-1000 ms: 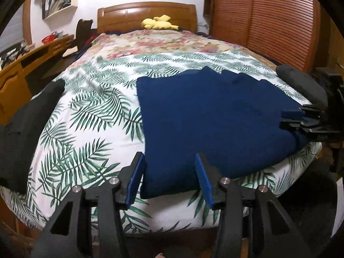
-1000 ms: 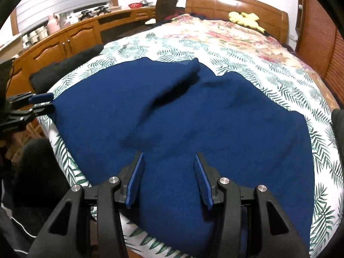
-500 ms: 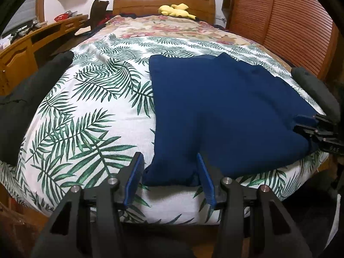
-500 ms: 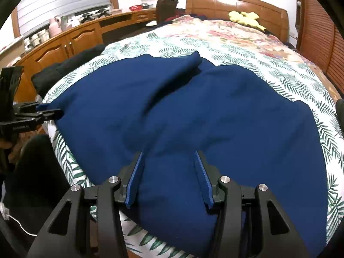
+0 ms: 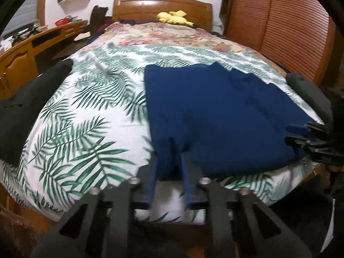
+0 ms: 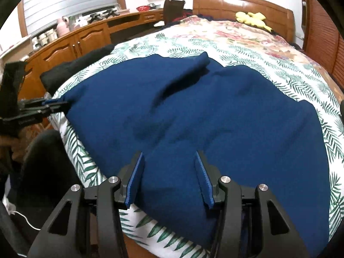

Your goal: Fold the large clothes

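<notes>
A large dark blue garment (image 5: pixel 215 111) lies spread on a bed with a palm-leaf sheet (image 5: pixel 86 111); it fills the right wrist view (image 6: pixel 215 118). My left gripper (image 5: pixel 168 161) has closed its blue fingers on the garment's near left corner at the bed's front edge; it shows from the side in the right wrist view (image 6: pixel 56 105). My right gripper (image 6: pixel 169 159) is open, its fingers straddling the garment's near edge. It appears at the garment's right corner in the left wrist view (image 5: pixel 301 135).
Dark clothes (image 5: pixel 28 107) lie on the bed's left edge and another dark bundle (image 5: pixel 307 92) on the right. A yellow plush toy (image 5: pixel 174 17) sits by the headboard. Wooden cabinets (image 6: pixel 64 45) run along the left, a slatted wardrobe (image 5: pixel 290 21) on the right.
My left gripper has moved forward and closed from open onto the garment's near left corner. My right gripper stays open and has edged slightly further over the garment's edge.
</notes>
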Action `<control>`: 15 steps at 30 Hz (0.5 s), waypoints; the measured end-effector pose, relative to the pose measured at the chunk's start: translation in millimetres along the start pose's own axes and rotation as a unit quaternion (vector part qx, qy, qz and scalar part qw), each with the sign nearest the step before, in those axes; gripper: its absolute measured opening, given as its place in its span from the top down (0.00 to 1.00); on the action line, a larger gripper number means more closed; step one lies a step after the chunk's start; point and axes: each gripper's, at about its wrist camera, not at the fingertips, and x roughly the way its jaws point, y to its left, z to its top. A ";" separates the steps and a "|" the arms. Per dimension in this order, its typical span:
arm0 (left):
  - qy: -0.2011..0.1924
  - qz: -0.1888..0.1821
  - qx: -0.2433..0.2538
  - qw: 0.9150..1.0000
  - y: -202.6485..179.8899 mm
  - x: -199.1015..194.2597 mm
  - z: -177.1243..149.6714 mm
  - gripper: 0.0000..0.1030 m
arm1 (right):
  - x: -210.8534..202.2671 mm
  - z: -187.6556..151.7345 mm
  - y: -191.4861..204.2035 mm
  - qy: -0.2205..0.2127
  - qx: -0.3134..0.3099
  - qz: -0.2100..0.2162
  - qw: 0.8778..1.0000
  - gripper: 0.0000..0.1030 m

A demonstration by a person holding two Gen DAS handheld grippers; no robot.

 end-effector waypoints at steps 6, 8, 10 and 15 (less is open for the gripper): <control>-0.055 -0.013 0.037 0.998 -31.4 -29.9 37.2 0.95 | -2.5 -1.5 -4.5 -0.010 0.017 0.005 1.000 0.52; -0.068 -0.022 0.051 0.996 -43.6 -37.1 52.6 0.95 | -9.7 0.5 -5.9 -0.015 0.019 0.000 1.000 0.52; -0.082 -0.038 0.068 0.994 -63.9 -43.4 70.8 0.95 | -22.3 0.2 -12.7 -0.021 0.022 -0.008 1.000 0.52; -0.108 -0.076 0.128 0.983 -130.6 -51.0 107.3 0.97 | -60.5 -9.7 -42.0 -0.042 0.039 -0.042 0.997 0.52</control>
